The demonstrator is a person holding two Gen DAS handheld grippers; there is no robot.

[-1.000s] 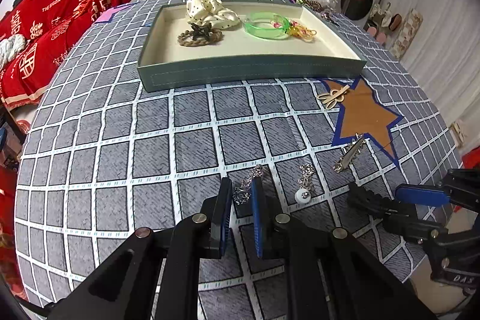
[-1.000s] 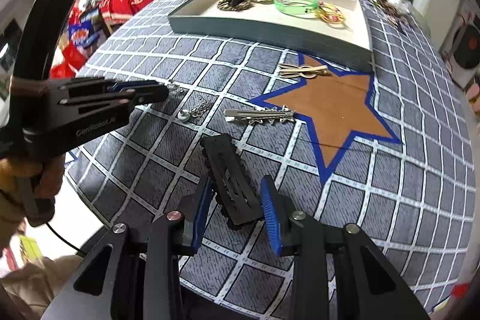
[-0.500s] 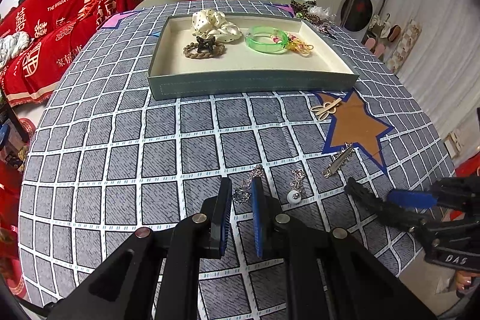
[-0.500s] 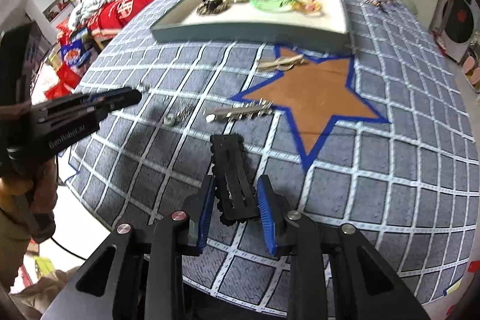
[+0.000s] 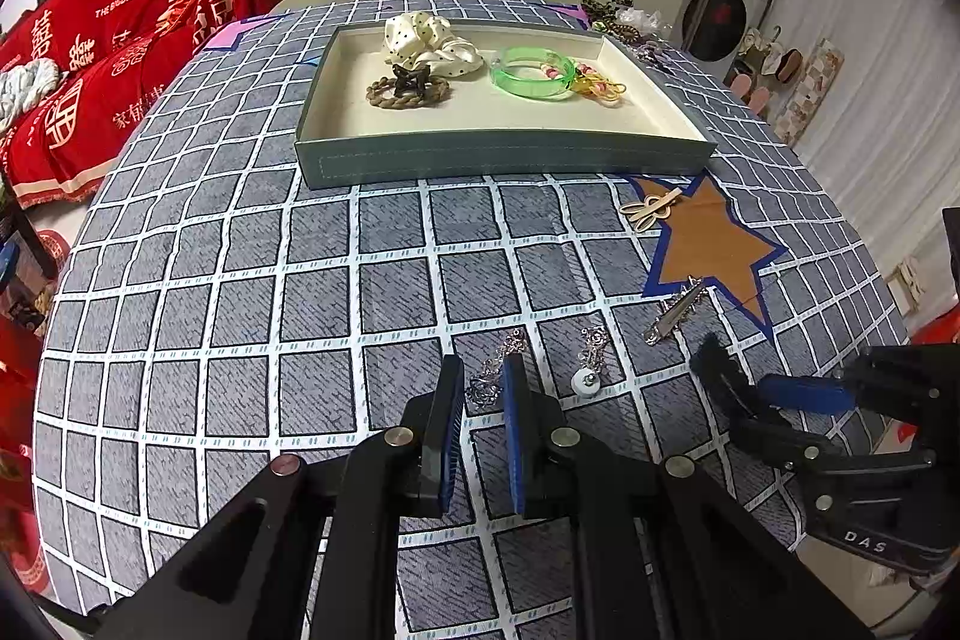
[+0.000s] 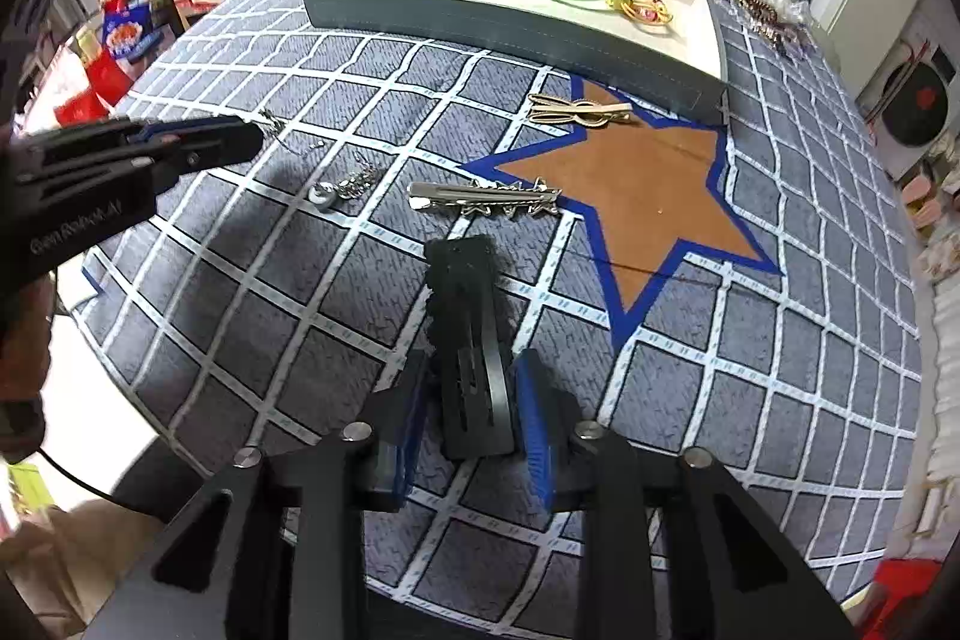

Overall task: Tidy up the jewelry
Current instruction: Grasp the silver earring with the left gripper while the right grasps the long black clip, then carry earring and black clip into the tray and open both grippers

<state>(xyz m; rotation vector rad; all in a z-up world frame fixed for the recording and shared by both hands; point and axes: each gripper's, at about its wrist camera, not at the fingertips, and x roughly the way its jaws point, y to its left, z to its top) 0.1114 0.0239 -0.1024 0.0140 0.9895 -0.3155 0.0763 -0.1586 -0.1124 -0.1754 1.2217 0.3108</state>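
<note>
My left tongs [image 5: 485,421]: clenched on a silver chain [image 5: 493,376]
My right tongs [image 6: 472,421]: grasping a black hair clip [image 6: 471,334] above the counter [image 6: 336,292]

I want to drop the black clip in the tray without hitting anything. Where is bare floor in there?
The tray is bare along its near wall. Its far half is crowded: braided band and scrunchie on the left, green bangle and small rings on the right.

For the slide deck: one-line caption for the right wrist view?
Right hand-held gripper straddles a black hair clip on the checked tablecloth.
</note>
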